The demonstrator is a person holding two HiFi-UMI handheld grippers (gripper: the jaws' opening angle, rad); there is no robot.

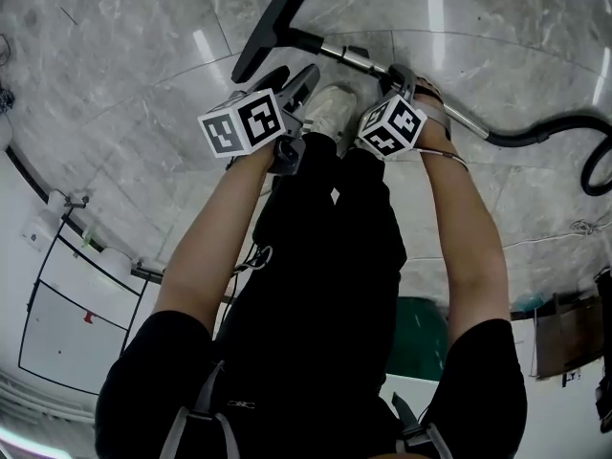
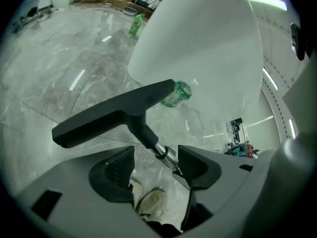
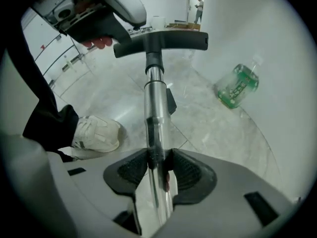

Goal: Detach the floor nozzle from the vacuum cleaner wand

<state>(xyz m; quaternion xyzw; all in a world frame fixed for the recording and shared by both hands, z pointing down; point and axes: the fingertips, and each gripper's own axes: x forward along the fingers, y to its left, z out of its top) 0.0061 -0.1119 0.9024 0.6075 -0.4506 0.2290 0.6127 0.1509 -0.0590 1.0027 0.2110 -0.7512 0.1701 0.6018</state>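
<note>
The black floor nozzle [image 1: 273, 22] lies on the marble floor at the end of the chrome wand [image 1: 354, 57], which runs right into a black hose [image 1: 535, 137]. My left gripper [image 2: 153, 165] stands open just behind the nozzle [image 2: 114, 115]. The nozzle's neck and the wand's tip [image 2: 166, 155] pass close by its right pad, and the left pad is well clear. Further back along the tube, my right gripper [image 3: 159, 167] straddles the wand [image 3: 154, 118] with its pads close on either side and no squeeze to be seen.
A person's white shoe [image 1: 330, 111] stands beside the wand, between the two grippers. A green bottle [image 3: 237, 86] lies on the floor by a white curved wall [image 2: 198, 38]. White wall panels [image 1: 67, 323] run along the left.
</note>
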